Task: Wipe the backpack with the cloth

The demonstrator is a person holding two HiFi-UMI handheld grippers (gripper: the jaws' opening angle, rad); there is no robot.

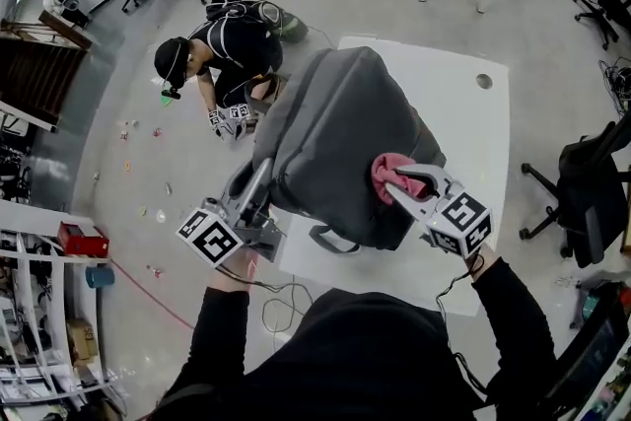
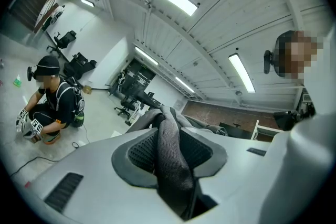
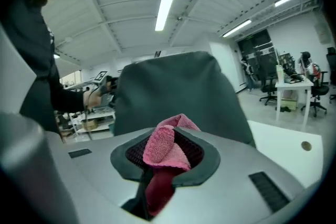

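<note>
A grey backpack (image 1: 335, 133) stands upright on the white table (image 1: 463, 133). My right gripper (image 1: 392, 182) is shut on a pink cloth (image 1: 387, 171) and holds it against the pack's near right side. In the right gripper view the cloth (image 3: 163, 147) is bunched between the jaws, with the backpack (image 3: 178, 86) close behind it. My left gripper (image 1: 258, 177) sits at the pack's lower left edge. In the left gripper view its jaws are shut on a grey mesh strap (image 2: 170, 160) of the pack.
A person (image 1: 222, 49) crouches on the floor beyond the table's far left corner, with small items scattered nearby. A black office chair (image 1: 587, 192) stands right of the table. Shelving (image 1: 39, 311) lines the left. The table has a cable hole (image 1: 483, 81).
</note>
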